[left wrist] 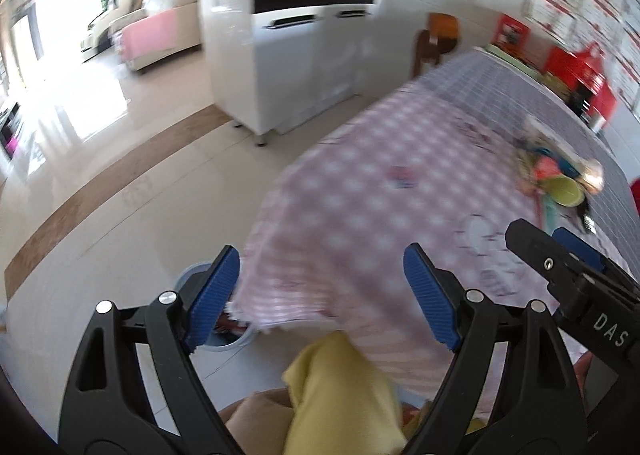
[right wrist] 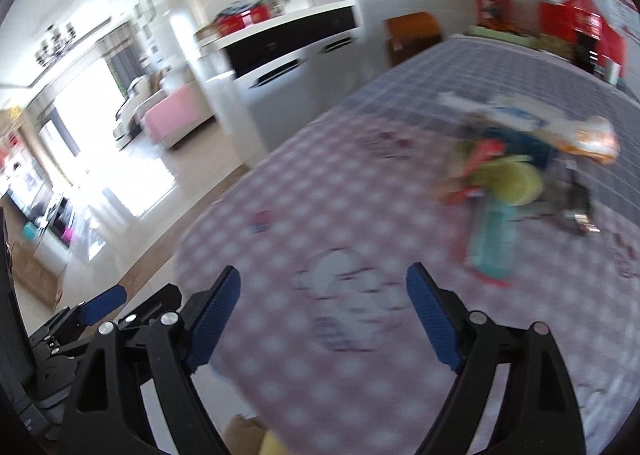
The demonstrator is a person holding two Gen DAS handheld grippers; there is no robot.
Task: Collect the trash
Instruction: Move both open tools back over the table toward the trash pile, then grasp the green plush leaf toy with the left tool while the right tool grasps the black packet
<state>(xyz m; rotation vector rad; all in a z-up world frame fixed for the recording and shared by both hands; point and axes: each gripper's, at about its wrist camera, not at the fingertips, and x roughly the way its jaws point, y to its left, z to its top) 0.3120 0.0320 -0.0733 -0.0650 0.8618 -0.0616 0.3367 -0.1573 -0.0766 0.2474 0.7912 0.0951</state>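
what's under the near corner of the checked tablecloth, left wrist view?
A pale round bin on the floor pokes out below the tablecloth corner, with something red inside. The cloth and the left claw finger cover most of it; the rest of the contents are unseen.

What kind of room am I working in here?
Most likely a home dining area open to a living room: a table under a checked tablecloth with a heap of wrappers, a white sideboard, and a sofa by bright windows beyond.
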